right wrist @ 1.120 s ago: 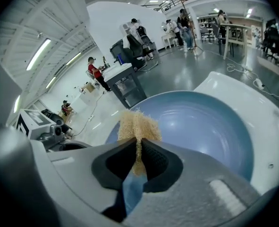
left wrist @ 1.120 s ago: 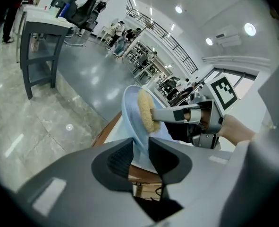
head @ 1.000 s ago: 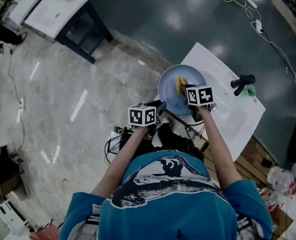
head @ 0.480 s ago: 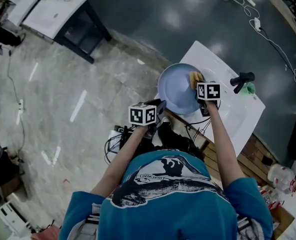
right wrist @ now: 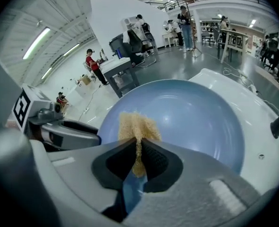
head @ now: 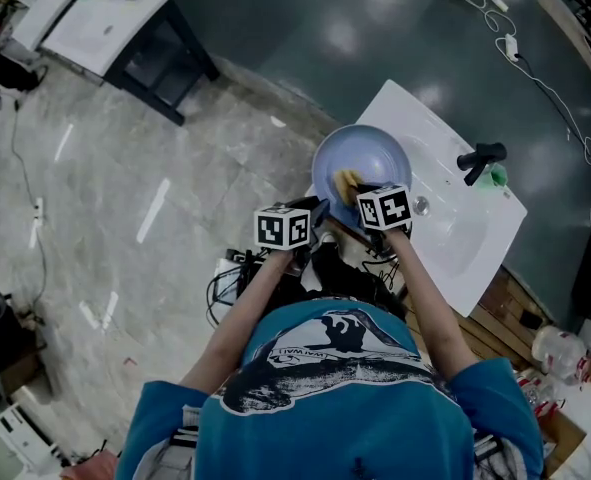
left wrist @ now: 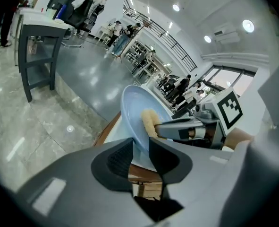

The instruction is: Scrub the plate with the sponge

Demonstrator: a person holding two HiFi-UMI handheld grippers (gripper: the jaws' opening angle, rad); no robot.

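The left gripper [left wrist: 140, 148] is clamped on the near rim of the blue plate [right wrist: 191, 117]. The right gripper [right wrist: 139, 157] pinches the yellow sponge [right wrist: 138, 126], which touches the plate's left part.

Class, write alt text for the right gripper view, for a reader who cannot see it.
The right gripper pinches a tan sponge against the inside of a pale blue plate, tilted up over a white sink. The left gripper reaches the plate's rim at left; people stand far behind.
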